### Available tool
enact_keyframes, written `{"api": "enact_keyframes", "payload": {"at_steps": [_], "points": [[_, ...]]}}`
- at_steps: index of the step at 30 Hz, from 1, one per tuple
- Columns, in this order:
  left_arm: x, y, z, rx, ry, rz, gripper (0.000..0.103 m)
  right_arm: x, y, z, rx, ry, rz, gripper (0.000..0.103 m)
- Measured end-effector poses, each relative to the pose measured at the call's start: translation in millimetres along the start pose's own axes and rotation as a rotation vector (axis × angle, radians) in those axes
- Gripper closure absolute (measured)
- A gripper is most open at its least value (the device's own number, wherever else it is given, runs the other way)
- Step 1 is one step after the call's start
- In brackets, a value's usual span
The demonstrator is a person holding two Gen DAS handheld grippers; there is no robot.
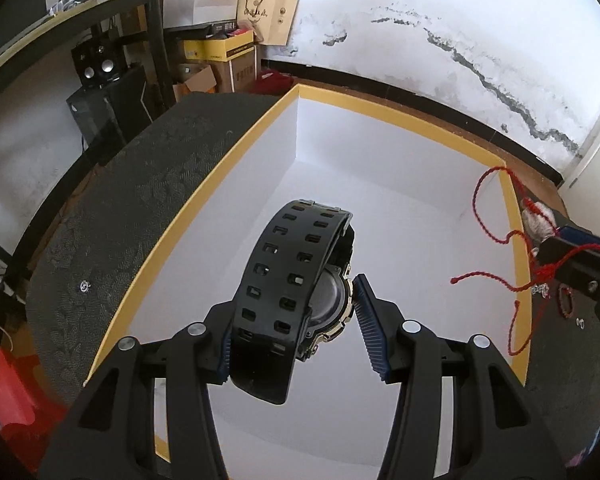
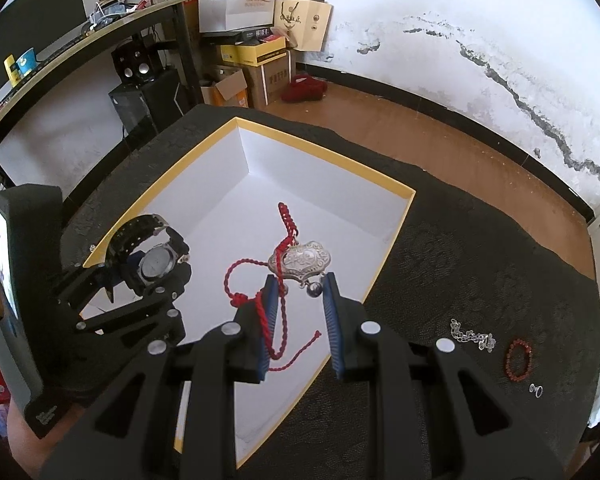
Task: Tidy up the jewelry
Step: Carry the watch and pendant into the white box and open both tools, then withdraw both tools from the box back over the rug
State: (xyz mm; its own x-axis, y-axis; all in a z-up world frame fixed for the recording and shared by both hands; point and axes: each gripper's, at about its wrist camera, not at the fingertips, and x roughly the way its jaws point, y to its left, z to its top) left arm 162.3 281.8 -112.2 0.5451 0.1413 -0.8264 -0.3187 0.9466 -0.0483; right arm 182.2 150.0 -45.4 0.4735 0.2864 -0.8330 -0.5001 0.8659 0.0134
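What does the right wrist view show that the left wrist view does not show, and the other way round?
Only the right wrist view shows the watch face, the silver lock pendant between the right gripper fingers, and the clear crystal bracelet.

Only the left wrist view shows the perforated underside of the watch strap and a small earring on the dark cloth left of the box.

Both show the watch in the left gripper, the red cord, the yellow-rimmed white box and the red bead bracelet.
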Motion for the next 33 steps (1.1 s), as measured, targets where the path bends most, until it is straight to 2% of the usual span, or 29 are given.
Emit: {"api": "enact_keyframes", "payload": {"at_steps": [7, 9, 11, 14, 19, 27, 33], "points": [[8.4, -2.0, -1.5, 0.017, 0.018, 0.019, 0.052, 2.7, 3.6, 1.9, -0.007, 0.005, -0.009, 0.08], [7.0, -3.1, -1.2, 0.021, 0.021, 0.015, 0.046, 4.0, 3.6, 2.5, -0.005, 0.009, -0.008, 0.08], [2.8, -3.5, -1.0, 0.023, 0.006, 0.019, 0.029, 5.3, 4.4, 3.8, -0.005, 0.013, -0.006, 0.08], [-4.0, -1.0, 0.6, 0.022, -0.02, 0.05, 0.016, 10.0, 5.2, 7.2, -0.012, 0.024, -0.014, 0.08], [-13.0, 13.9, 5.1, -0.022, -0.033, 0.061, 0.013, 29.6, 2.2, 16.5, -0.001, 0.063, -0.019, 0.08], [-14.0, 26.3, 6.0, -0.023, -0.031, 0.071, 0.013, 90.7, 0.1, 20.1, 0.02, 0.216, -0.019, 0.08], [-12.9, 28.8, 6.6, -0.026, -0.027, 0.06, 0.013, 105.0, 0.4, 18.8, 0.02, 0.245, -0.028, 0.08]]}}
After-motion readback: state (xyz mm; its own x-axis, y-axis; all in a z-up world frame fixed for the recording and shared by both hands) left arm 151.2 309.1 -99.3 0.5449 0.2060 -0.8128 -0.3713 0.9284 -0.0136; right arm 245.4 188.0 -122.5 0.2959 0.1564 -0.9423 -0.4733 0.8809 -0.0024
